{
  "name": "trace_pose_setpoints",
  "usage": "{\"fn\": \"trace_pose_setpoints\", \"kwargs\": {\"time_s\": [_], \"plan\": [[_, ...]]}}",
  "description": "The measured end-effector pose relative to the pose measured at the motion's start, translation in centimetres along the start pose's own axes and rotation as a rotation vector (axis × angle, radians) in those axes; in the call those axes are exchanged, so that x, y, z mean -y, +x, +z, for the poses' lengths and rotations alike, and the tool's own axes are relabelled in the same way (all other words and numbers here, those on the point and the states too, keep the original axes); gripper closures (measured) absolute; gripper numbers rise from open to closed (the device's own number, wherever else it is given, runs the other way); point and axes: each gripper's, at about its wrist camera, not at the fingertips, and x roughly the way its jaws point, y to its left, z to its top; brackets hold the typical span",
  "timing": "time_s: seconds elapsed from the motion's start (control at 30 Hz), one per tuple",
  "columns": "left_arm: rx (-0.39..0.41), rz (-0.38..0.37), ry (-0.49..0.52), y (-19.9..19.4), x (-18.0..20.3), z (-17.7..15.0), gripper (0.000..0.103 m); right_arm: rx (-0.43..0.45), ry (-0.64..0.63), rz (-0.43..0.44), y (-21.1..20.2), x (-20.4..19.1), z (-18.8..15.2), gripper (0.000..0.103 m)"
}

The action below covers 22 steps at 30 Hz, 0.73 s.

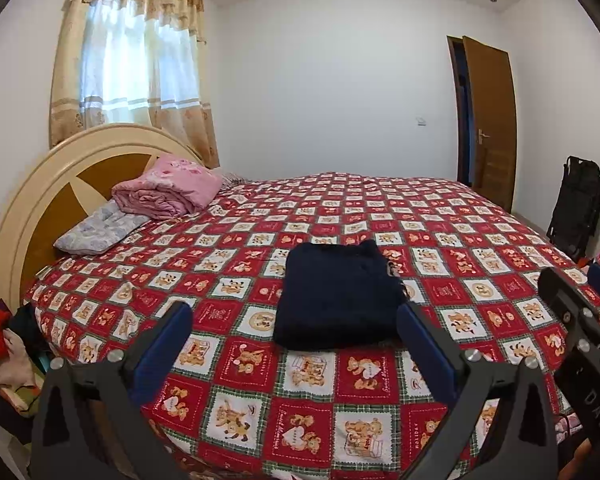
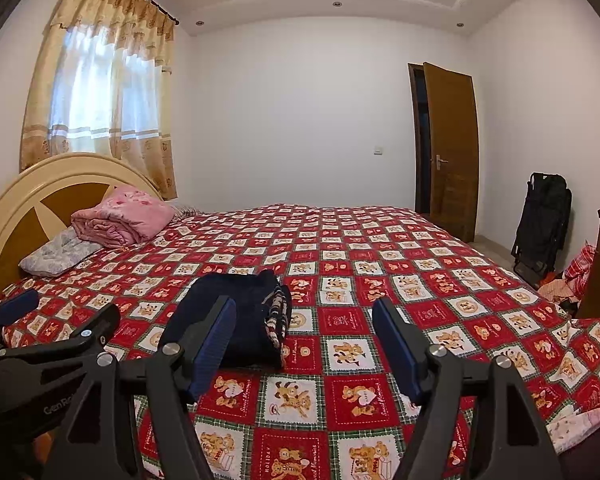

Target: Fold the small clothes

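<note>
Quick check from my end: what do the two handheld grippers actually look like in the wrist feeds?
Both match: the left gripper and right gripper have black angular frames with triangular cut-outs, silver round bolts at the joints, and flat blue ribbed pads lining the fingers. One body carries pale lettering, only partly readable. No cables, sleeves or hands show.

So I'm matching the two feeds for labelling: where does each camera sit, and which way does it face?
Left wrist: on the left gripper, looking across the bed at the garment; own open fingers show, right gripper at right.
Right wrist: on the right gripper, same heading; own open fingers show, left gripper at left.
Shared: garment, bed, pink blanket, door.
</note>
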Motion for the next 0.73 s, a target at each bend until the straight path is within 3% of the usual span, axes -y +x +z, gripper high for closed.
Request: {"fn": "trace_pose_setpoints", "kwargs": {"time_s": [0.3, 0.57, 0.73], "plan": [[-0.012, -0.024, 0.002, 0.7, -0.1, 0.9, 0.0, 0.005, 0.004, -0.002, -0.1, 0.0, -0.1, 0.031], [-0.066, -0.124, -0.056, 1.9, -0.6, 1.2, 0.0, 0.007, 0.012, -0.013, -0.2, -0.3, -0.4, 0.031], [-0.051, -0.091, -0.029, 1.8, -0.2, 1.3, 0.0, 0.003, 0.026, -0.019, -0.2, -0.3, -0.4, 0.031]]}}
